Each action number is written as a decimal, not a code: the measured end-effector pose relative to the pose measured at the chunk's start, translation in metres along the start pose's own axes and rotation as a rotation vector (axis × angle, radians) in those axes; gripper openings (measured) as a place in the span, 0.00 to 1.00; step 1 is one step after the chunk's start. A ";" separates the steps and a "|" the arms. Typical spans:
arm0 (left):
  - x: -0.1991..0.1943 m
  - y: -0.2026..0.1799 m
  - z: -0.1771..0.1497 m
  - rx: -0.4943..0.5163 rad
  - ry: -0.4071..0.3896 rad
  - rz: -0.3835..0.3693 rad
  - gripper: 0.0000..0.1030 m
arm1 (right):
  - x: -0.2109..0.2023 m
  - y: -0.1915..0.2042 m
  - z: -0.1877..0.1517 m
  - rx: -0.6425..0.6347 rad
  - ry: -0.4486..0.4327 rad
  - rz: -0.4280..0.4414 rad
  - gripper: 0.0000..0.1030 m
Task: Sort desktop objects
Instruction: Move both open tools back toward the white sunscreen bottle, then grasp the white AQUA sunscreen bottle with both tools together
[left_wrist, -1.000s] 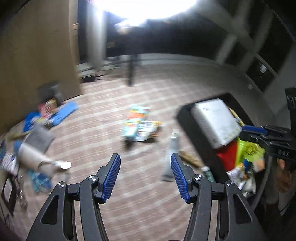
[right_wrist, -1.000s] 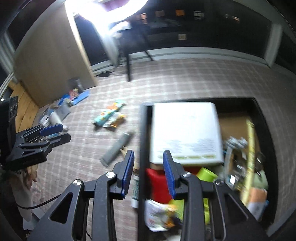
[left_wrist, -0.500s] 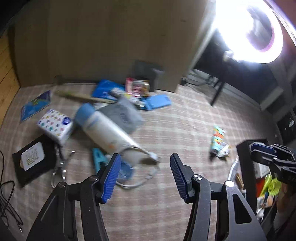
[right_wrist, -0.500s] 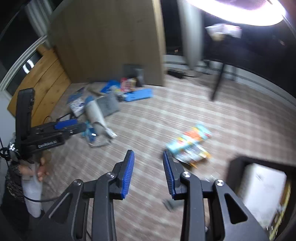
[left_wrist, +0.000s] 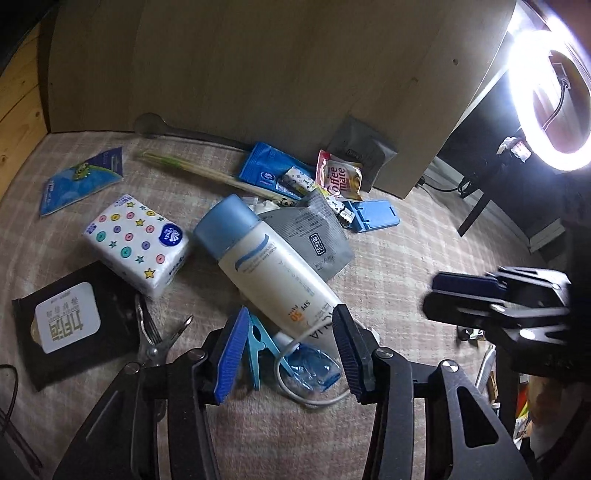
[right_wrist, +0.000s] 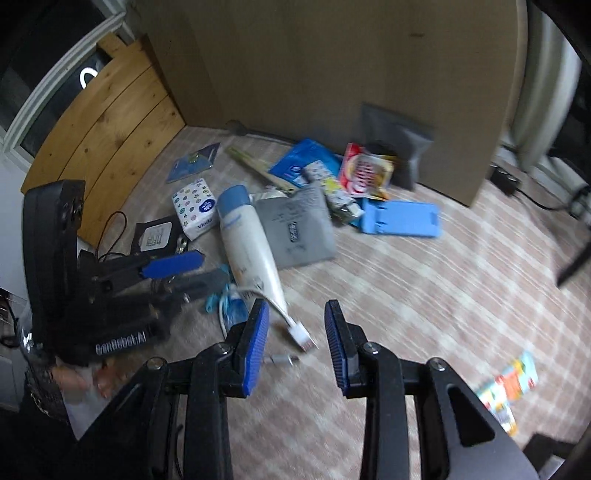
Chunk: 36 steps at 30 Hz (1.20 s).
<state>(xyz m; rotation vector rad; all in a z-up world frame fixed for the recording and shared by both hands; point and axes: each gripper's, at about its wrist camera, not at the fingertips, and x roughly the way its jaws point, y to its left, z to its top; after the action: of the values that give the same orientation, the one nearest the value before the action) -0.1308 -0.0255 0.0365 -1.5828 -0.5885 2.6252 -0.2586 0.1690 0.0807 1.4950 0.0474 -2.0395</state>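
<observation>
Left gripper (left_wrist: 290, 350), jaws closing but gripping nothing, is hovering over the white blue-capped sunscreen tube (left_wrist: 266, 266) at frame centre; only the right view is showing the right gripper (right_wrist: 295, 341) parted, empty.

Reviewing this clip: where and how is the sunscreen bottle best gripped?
Probably across the cream body of the sunscreen bottle, from above, jaws spanning its width. It lies flat on the cloth, blue cap away from the left gripper, whose jaws are closing with nothing pressed. Avoid the flat tail end, where the white cable crosses.

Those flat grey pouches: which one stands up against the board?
The dark plain pouch behind the coffee sachet leans upright on the board; the printed grey one lies flat beside the bottle.
</observation>
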 end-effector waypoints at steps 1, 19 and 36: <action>0.002 0.000 0.000 0.000 0.002 -0.002 0.43 | 0.006 0.001 0.004 0.001 0.011 0.010 0.30; 0.027 0.011 0.003 0.008 0.049 -0.036 0.46 | 0.073 0.008 0.042 0.030 0.141 0.128 0.22; 0.036 0.016 0.009 -0.009 0.057 -0.084 0.51 | 0.099 0.018 0.055 0.020 0.186 0.194 0.41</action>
<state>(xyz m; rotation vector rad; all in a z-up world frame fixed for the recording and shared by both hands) -0.1535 -0.0353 0.0046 -1.5931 -0.6497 2.5119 -0.3144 0.0901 0.0197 1.6313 -0.0417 -1.7500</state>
